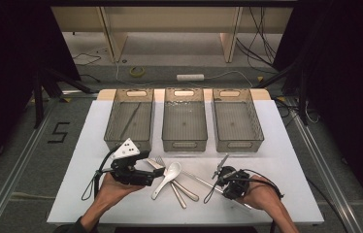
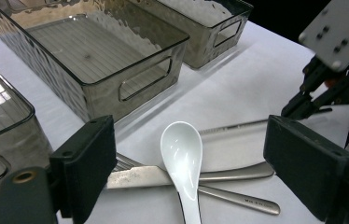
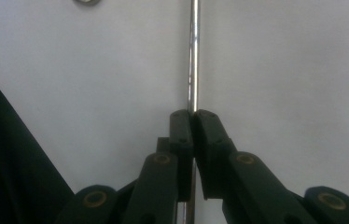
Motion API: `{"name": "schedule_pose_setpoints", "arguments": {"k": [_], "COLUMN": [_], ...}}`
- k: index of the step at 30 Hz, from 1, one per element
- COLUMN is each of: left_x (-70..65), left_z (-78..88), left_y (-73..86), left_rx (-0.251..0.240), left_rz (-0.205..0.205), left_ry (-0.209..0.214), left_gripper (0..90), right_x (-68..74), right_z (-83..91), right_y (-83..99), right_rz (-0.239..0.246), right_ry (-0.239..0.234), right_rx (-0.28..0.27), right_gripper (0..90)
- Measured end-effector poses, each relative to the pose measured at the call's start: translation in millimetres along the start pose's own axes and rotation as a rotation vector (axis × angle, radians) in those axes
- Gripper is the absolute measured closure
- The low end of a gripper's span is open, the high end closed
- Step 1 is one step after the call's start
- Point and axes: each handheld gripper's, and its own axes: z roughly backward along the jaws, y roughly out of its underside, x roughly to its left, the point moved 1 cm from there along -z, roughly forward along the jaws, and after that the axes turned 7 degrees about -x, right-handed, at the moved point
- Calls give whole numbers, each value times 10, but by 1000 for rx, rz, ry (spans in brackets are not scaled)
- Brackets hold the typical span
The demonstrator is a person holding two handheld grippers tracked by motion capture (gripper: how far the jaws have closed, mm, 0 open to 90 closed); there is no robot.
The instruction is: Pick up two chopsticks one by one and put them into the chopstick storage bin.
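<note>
Right gripper (image 3: 192, 116): jaws together, clamped on a thin metal rod (image 3: 192, 56), likely a chopstick. Rod runs straight out from between the pads over the white table (image 3: 280, 70). In the high view the same gripper (image 1: 220, 175) sits front right of the table, with the rod (image 1: 196, 177) lying diagonally on the surface toward the cutlery pile.

Left gripper (image 1: 146, 165): jaws wide apart, nothing between the pads. It sits low at front left, pointing at the pile. Its own view shows both black pads flanking the cutlery without touching it.

Pile, centre front: white ceramic spoon (image 2: 182, 156) on top, bowl facing up, handle toward the person. Under it a knife blade (image 2: 140, 176) and two steel handles (image 2: 238, 173), crossing. Fork (image 1: 160, 160) tines show just beside the spoon bowl in the high view.

Behind the pile: three smoked clear plastic bins side by side, left bin (image 1: 129, 121), middle bin (image 1: 184, 121), right bin (image 1: 236, 121). Left bin holds a thin stick-like item; can't tell what it is.
</note>
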Motion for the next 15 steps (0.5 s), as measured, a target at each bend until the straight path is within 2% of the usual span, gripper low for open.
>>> {"name": "schedule_pose_setpoints", "arguments": {"k": [5, 7, 15], "left_x": [-30, -44, -148], "left_z": [-27, -49, -179], "left_y": [-1, -2, -9], "left_rx": [8, 21, 78], "left_rz": [-10, -23, -77], "left_ry": [11, 26, 78], "left_gripper": [167, 167, 167], "right_x": [-52, -40, 88], "right_z": [124, 145, 245], "right_y": [-7, -24, -139], "right_rz": [13, 15, 90], "right_ry": [7, 4, -1], "right_rx": [-42, -51, -85], "right_gripper": [861, 862, 861]}}
